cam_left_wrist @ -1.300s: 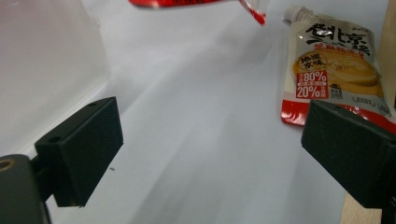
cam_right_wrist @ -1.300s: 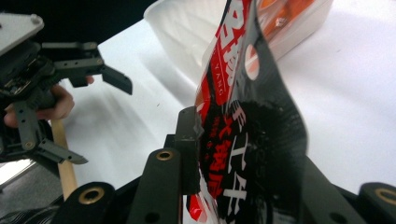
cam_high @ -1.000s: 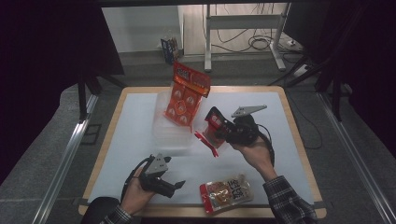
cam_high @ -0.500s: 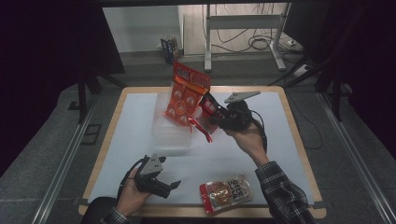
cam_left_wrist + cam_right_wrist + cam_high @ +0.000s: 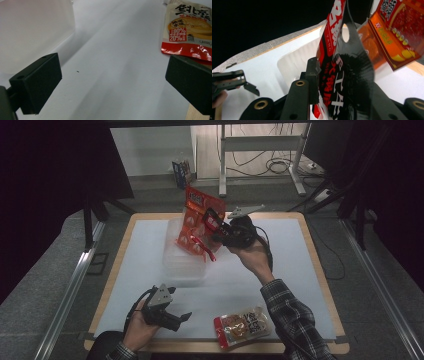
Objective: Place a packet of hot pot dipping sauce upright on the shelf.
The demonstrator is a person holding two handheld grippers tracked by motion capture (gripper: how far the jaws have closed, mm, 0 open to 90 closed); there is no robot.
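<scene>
My right gripper [image 5: 216,227] is shut on a slim red and black snack packet [image 5: 202,246], which hangs over the clear plastic container [image 5: 184,262]. In the right gripper view the packet [image 5: 337,30] stands upright between the jaws of the right gripper [image 5: 342,85]. A large orange-red packet [image 5: 196,215] leans upright in the container's far side. My left gripper [image 5: 180,321] rests low near the table's front edge, open with nothing between its jaws. In the left gripper view the left gripper [image 5: 112,82] has bare white mat between its pads.
A beige and red snack packet [image 5: 246,325] lies flat at the table's front edge, right of the left gripper, also seen as the packet [image 5: 190,30]. The white mat [image 5: 290,270] covers the wooden table. A desk frame and cables stand beyond the far edge.
My right gripper has carried the red and black packet away from me and left, now over the clear container beside the orange-red packet. The left gripper has hardly moved.
</scene>
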